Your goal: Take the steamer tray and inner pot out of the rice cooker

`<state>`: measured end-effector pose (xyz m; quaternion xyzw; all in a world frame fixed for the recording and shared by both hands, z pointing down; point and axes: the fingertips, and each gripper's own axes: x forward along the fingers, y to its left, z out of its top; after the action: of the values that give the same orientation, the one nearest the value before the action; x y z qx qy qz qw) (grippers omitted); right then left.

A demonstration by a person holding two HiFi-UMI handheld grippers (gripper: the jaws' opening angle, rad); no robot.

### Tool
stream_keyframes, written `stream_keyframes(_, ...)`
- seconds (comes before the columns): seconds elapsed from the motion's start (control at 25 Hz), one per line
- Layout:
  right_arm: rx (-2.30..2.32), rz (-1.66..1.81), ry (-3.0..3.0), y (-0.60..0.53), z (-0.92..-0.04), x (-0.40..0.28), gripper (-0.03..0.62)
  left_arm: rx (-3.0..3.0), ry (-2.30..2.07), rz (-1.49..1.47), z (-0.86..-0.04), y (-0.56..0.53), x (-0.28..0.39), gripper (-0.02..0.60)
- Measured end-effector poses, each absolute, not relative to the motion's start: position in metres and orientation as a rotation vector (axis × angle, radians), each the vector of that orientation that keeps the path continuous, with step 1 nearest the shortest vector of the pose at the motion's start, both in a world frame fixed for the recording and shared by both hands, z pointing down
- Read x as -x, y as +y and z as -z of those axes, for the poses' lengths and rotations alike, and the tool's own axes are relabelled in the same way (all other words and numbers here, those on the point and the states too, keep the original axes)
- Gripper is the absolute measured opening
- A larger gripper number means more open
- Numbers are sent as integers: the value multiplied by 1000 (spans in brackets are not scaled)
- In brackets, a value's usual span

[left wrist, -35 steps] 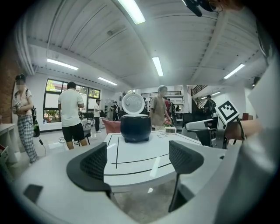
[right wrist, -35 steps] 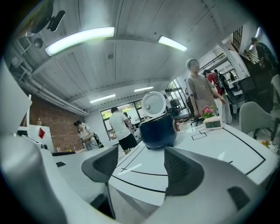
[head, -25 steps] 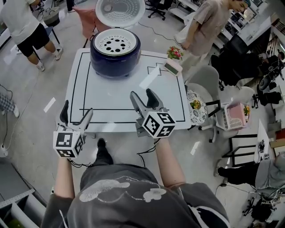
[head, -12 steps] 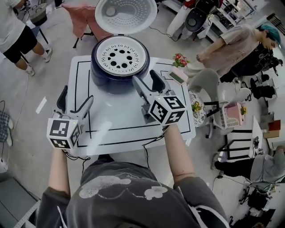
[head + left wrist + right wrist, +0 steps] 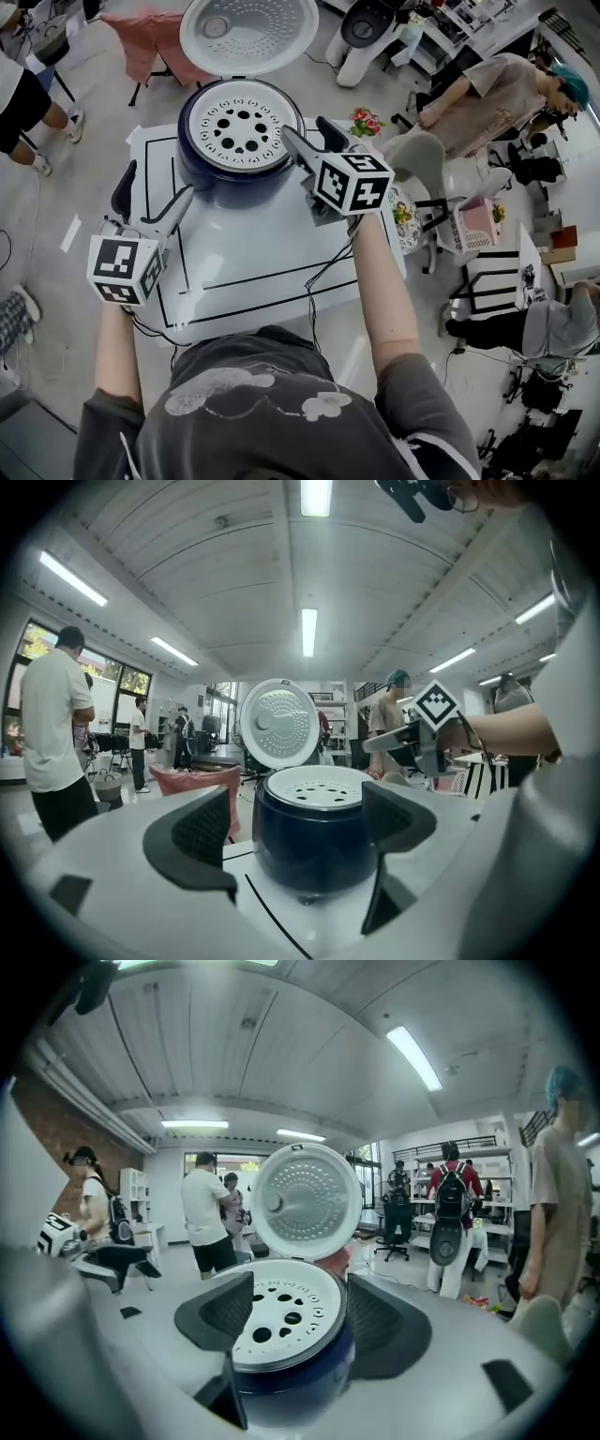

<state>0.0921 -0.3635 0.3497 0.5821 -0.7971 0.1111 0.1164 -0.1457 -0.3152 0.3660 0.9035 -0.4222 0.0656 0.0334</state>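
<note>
Right now the left tongs [image 5: 153,192] and right tongs [image 5: 307,131] both gape empty — the rice cooker [image 5: 202,178], steamer tray [image 5: 234,127] seated at its rim, sits just ahead of the right pair and farther ahead of the left, bare table [image 5: 253,246] between.

Dark grey T-shirt [image 5: 267,417] (pale cloud print); grey left gripper [image 5: 153,191], right gripper [image 5: 307,130], black-and-white marker cubes [image 5: 354,183], black cable [image 5: 322,274].

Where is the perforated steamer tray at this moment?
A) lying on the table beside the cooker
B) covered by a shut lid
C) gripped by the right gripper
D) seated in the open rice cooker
D: the steamer tray sits in the top of the rice cooker, whose lid stands raised.
</note>
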Motion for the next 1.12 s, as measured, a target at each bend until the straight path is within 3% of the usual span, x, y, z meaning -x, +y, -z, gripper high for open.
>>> stream_keyframes(0.76,-1322,-274,-1876,-461,-434,-101,311,-2699,-1356,-249,-377,-341,132,433)
stream_keyframes(1.12,-1343,-231,-1765,-471,-449,-118,207,-2695,-1348,-254,-384,-346,121,433)
